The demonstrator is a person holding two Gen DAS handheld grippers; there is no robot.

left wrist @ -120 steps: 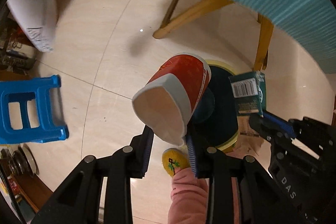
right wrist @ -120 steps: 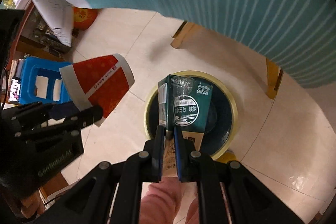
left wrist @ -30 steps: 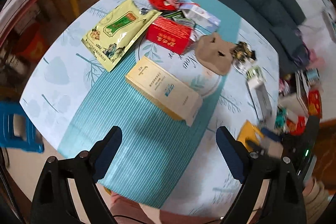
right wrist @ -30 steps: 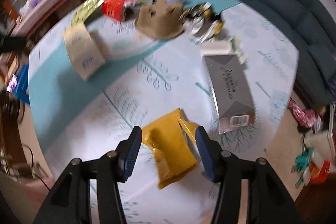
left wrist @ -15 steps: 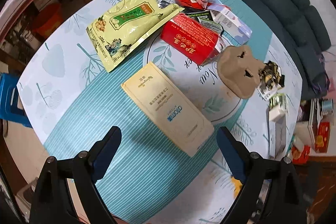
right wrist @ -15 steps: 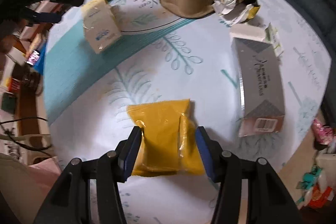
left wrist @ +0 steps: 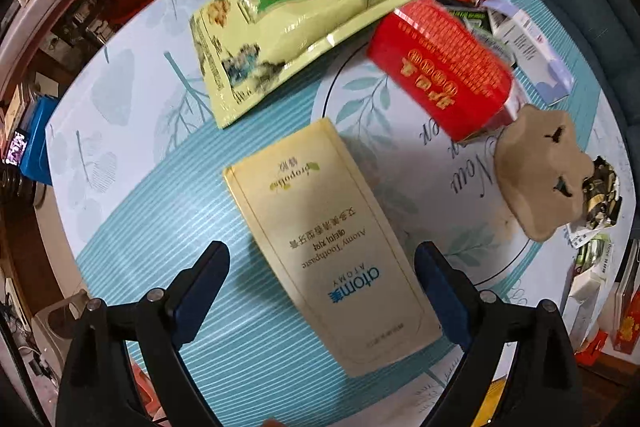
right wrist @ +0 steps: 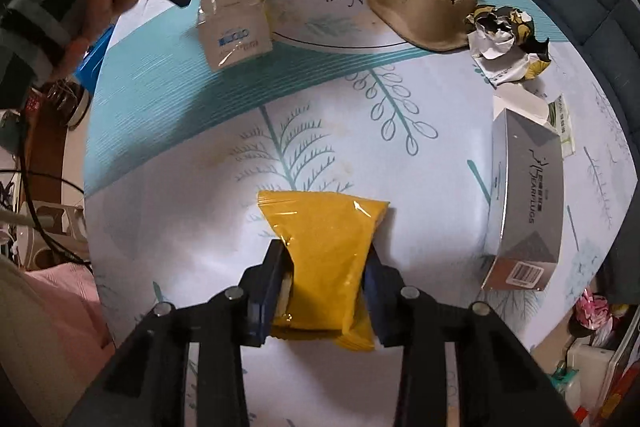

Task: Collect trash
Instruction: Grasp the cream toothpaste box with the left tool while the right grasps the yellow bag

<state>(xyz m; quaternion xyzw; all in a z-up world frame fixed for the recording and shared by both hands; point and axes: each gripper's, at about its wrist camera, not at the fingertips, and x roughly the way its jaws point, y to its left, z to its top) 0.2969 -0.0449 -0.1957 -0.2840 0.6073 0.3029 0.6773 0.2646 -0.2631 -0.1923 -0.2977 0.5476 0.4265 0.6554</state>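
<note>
The cream toothpaste box (left wrist: pixel 328 235) read "atomy", "Atomy Toothpaste" and "propolis", printed upside down to the left wrist camera. It lay flat on the round table (left wrist: pixel 120 99), between the widely spread fingers of the left gripper (left wrist: pixel 320 277), which had hold of nothing; whether either finger touched the box could not be told. Ahead of that claw sat one yellow-green foil pouch (left wrist: pixel 280 27), one red box with gold characters (left wrist: pixel 440 67), one brown pulp tray (left wrist: pixel 536 179) upside down to the right, and one crumpled foil wrapper (left wrist: pixel 600 199) beyond it. The tablecloth lettering beside the red box was only partly legible.

The right gripper (right wrist: pixel 326 283) was closed onto one yellow sachet (right wrist: pixel 324 259), a finger pressed against each side, the sachet resting on the table; no print showed on it. To this claw's right lay one grey carton (right wrist: pixel 528 203) marked "EARPLUGS" with a barcode at its near end. Far ahead and left, the left gripper's dark frame partly hid the toothpaste box
</note>
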